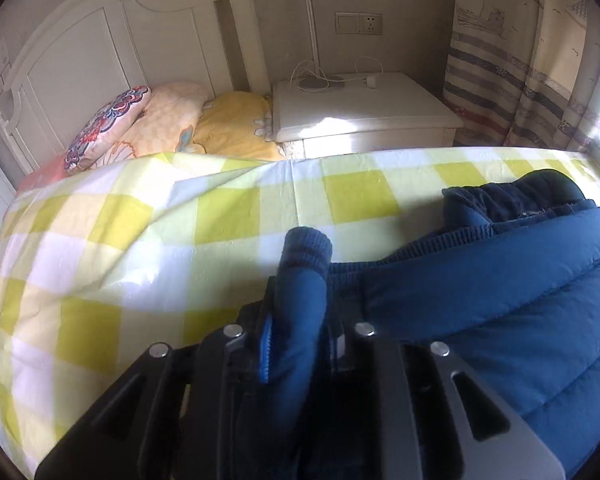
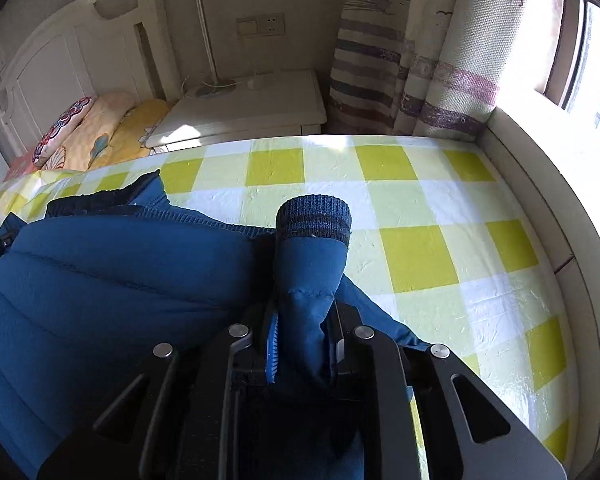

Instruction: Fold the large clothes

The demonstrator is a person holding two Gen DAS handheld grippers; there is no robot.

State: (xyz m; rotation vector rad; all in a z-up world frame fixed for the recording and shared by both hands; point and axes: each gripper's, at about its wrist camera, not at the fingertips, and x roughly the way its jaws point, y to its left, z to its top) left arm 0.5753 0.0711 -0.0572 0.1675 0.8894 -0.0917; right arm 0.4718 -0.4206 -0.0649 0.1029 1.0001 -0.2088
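Observation:
A blue quilted jacket lies on a bed with a yellow and white checked sheet. In the left wrist view my left gripper is shut on one jacket sleeve, whose ribbed cuff sticks out past the fingers. The jacket body fills the left of the right wrist view. There my right gripper is shut on the other sleeve, with its dark ribbed cuff standing up beyond the fingers. The checked sheet spreads to the right.
A white nightstand with a lamp base and cables stands beyond the bed. Pillows lean at the white headboard on the left. Striped curtains and a bright window are at the right, past the bed's raised side.

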